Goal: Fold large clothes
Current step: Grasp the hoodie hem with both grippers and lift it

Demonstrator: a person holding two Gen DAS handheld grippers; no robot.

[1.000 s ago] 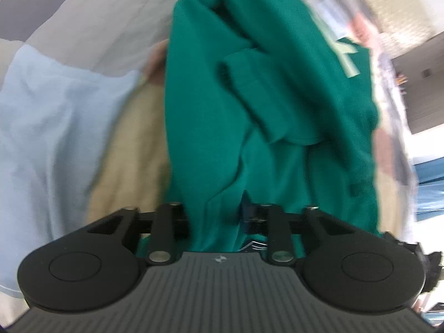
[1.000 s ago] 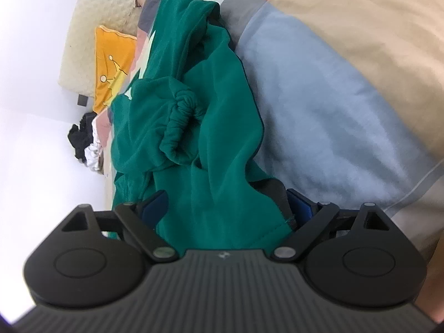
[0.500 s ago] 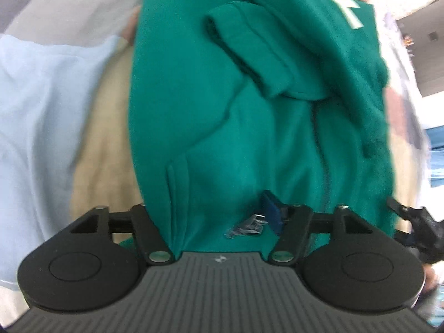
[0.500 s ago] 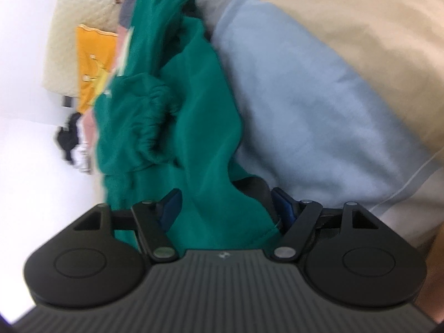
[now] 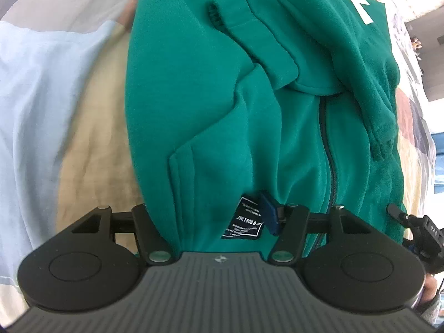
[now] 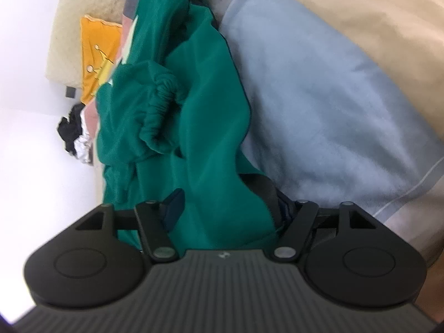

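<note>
Underneath everything, a patchwork bedspread (image 6: 319, 88) in beige, pale blue and grey panels covers the bed. A cream quilted headboard or cushion (image 6: 83, 8) stands at its far end, an orange pillow (image 6: 97, 55) against it, and a small black-and-white heap of cloth (image 6: 73, 136) lies at the bed's left edge.

Green zip-up fleece jacket (image 5: 222, 97) lies bunched lengthwise down the bedspread, between a beige panel and the right-hand edge in the left wrist view. Sleeve with ribbed cuff (image 5: 249, 33) folded across the body. Dark zipper (image 5: 330, 152) runs down the front. White lettering (image 5: 363, 8) at far end. Black care label (image 5: 245, 220) showing at the near hem.

Left gripper (image 5: 211, 216): jaws spread, near hem of jacket lying between them, label just beside the blue right pad (image 5: 269, 213); left pad hidden by cloth. Pressing contact not clear.

Right gripper (image 6: 230, 208): jaws closing, a fold of green fleece between them, pads not visibly clamped. Elastic cuff (image 6: 161, 111) bunched just beyond.
</note>
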